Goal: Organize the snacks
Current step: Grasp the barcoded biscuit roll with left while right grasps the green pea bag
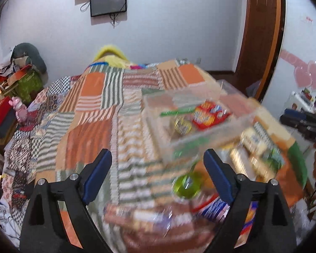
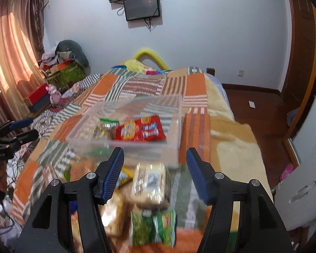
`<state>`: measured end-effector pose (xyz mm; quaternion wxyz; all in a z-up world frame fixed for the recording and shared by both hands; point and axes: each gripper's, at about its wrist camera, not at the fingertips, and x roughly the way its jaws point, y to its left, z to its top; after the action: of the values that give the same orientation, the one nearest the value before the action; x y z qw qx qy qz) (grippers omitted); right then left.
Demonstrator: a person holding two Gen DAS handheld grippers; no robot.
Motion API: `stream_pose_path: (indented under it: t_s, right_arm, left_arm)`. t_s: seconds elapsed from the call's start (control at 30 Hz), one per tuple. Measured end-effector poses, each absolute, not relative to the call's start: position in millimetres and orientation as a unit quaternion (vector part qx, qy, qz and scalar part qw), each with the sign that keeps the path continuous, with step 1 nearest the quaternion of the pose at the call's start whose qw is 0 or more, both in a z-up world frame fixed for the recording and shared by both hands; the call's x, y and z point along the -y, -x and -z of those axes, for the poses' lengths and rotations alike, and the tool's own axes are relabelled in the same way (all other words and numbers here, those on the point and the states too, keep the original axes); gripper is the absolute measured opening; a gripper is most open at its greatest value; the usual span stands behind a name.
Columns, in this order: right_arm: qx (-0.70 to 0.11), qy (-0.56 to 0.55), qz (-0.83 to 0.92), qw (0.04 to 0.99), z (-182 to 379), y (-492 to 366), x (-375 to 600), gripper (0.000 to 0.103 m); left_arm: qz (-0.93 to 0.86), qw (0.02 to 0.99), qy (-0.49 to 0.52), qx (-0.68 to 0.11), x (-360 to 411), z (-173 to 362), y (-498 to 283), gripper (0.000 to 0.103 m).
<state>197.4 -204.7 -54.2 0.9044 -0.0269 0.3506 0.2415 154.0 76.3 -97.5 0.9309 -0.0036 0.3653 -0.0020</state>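
So the sorting is under way but nowhere near finished, going by how things lie. The clear plastic bin point(image 2: 124, 126) sits on the patchwork quilt point(image 1: 90, 105) in the middle of the bed, and it already has a few things in it: a red snack bag point(image 2: 141, 128), a small yellow-and-dark packet point(image 2: 99, 131) just beside it, and something thin and green point(image 2: 109, 120) along the far side. That's the done part.

What's left is the pile on the quilt in front of the bin, nearer the cameras. In the right wrist view there's a pale cracker-type pack point(image 2: 150, 182), a green packet point(image 2: 152, 227) below it, and a tan bag point(image 2: 115, 213) to the left. The left wrist view adds a round green thing point(image 1: 186, 184), a blurry pinkish-brown pack point(image 1: 141, 217) and a blue-and-white wrapper point(image 1: 212, 207), though the motion blur makes them hard to identify.

The left gripper point(image 1: 158, 170) has its jaws wide apart with nothing between them, hovering over the quilt left of the pile. The right gripper point(image 2: 155, 170) is likewise spread and empty, lined up above the pale pack, which looks like the likely next pick.

Rough guess: maybe a third packed, most of it still loose.
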Motion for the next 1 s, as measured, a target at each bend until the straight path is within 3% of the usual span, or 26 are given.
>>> stream_pose_path:
  t_s: [0.37, 0.83, 0.97, 1.0]
  right_arm:
    - [-0.395, 0.023, -0.222, 0.891, 94, -165, 210, 0.061]
    - [-0.426, 0.018, -0.207, 0.880, 117, -147, 217, 0.066]
    - [-0.428, 0.018, -0.213, 0.878, 119, -145, 217, 0.067]
    - [-0.428, 0.019, -0.213, 0.878, 120, -144, 216, 0.068]
  left_arm:
    - [-0.051, 0.891, 0.052, -0.449, -109, 178, -136, 0.090]
    - [-0.080, 0.882, 0.071, -0.459, -123, 219, -115, 0.088]
    - [-0.063, 0.875, 0.068, -0.475, -121, 225, -109, 0.067]
    - [-0.060, 0.873, 0.071, -0.478, -121, 226, -109, 0.065]
